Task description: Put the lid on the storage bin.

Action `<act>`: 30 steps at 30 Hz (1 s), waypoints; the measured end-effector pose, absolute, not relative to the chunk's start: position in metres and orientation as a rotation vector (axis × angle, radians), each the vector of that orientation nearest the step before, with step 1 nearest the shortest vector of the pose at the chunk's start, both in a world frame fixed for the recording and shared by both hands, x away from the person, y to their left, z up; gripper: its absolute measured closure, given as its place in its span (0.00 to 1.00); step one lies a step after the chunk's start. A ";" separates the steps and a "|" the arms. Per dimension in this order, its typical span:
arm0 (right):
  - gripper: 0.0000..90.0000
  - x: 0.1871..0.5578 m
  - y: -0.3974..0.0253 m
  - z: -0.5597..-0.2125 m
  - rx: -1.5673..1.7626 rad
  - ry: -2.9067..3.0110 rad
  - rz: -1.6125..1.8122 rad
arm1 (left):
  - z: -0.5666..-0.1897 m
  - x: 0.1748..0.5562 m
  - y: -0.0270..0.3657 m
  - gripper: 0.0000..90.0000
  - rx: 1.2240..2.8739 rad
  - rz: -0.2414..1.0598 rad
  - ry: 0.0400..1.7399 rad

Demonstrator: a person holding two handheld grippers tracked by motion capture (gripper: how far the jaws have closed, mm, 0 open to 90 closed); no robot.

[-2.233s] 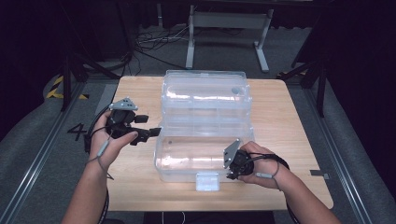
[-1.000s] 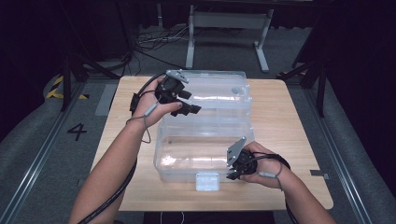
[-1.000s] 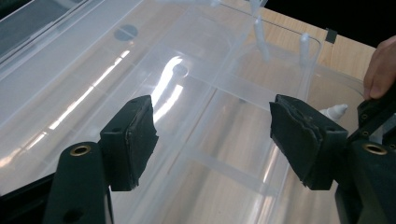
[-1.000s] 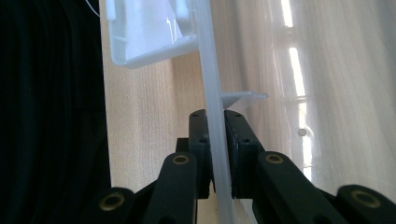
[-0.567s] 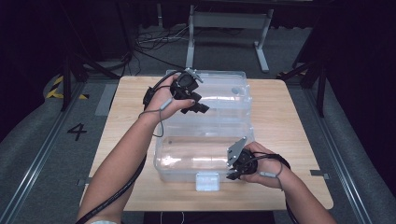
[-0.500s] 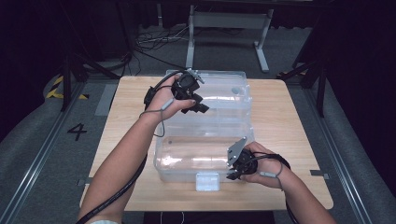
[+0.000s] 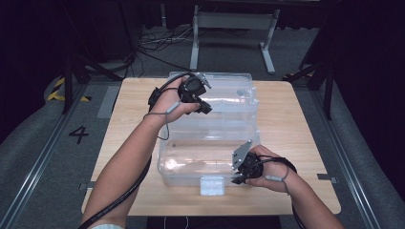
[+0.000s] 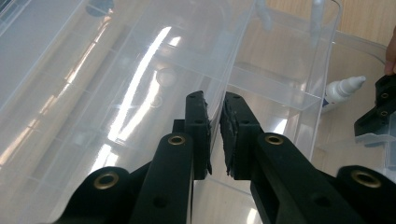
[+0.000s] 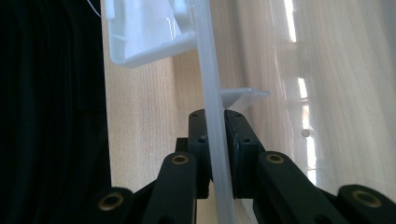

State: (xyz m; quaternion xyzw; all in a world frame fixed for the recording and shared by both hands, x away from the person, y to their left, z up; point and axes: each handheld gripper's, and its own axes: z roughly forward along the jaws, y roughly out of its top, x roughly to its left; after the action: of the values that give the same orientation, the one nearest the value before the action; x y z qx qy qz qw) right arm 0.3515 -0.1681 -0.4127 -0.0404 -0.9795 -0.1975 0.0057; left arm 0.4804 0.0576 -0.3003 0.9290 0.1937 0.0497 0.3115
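A large clear plastic box [image 7: 205,152] lies on the wooden table [image 7: 296,119], its far half [image 7: 231,93] spread behind the near half. My left gripper [image 7: 203,106] reaches over the far half. In the left gripper view its jaws [image 8: 211,100] are closed to a narrow slit around a thin clear wall [image 8: 233,56]. At the box's front right, my right gripper [image 7: 239,179] is shut on the front rim [image 9: 205,56], both pads pressed against the plastic [image 9: 215,114]. A white latch [image 7: 212,185] sits at the middle of the front.
A small white dropper bottle [image 8: 343,88] lies in a clear compartment beyond the left jaws. The other gripper [image 8: 378,112] shows at that view's right edge. Black cables trail from both hands. Grey floor and a metal stand [image 7: 234,21] lie behind the table.
My left gripper travelled from the table's left side up and right onto the box's far half and settled on a clear wall. The right gripper stayed clamped on the front rim.
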 end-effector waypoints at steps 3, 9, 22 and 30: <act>0.91 0.352 -0.168 -0.413 -0.125 -3.068 -0.620 | -0.298 0.477 0.057 0.91 2.462 0.134 0.500; 0.91 0.352 -0.168 -0.414 -0.118 -3.062 -0.620 | -0.294 0.469 0.055 0.92 2.484 0.150 0.479; 0.91 0.351 -0.170 -0.415 -0.134 -3.058 -0.637 | -0.289 0.455 0.055 0.93 2.506 0.127 0.433; 0.91 0.351 -0.171 -0.415 -0.128 -3.061 -0.643 | -0.286 0.447 0.055 0.93 2.517 0.108 0.421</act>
State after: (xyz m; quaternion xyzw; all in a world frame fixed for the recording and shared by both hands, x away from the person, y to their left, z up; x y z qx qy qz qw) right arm 0.3511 -0.1707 -0.4153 -0.0409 -0.9778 -0.2053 0.0054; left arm 0.4472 0.0547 -0.2864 0.9433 0.1578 0.0406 0.2893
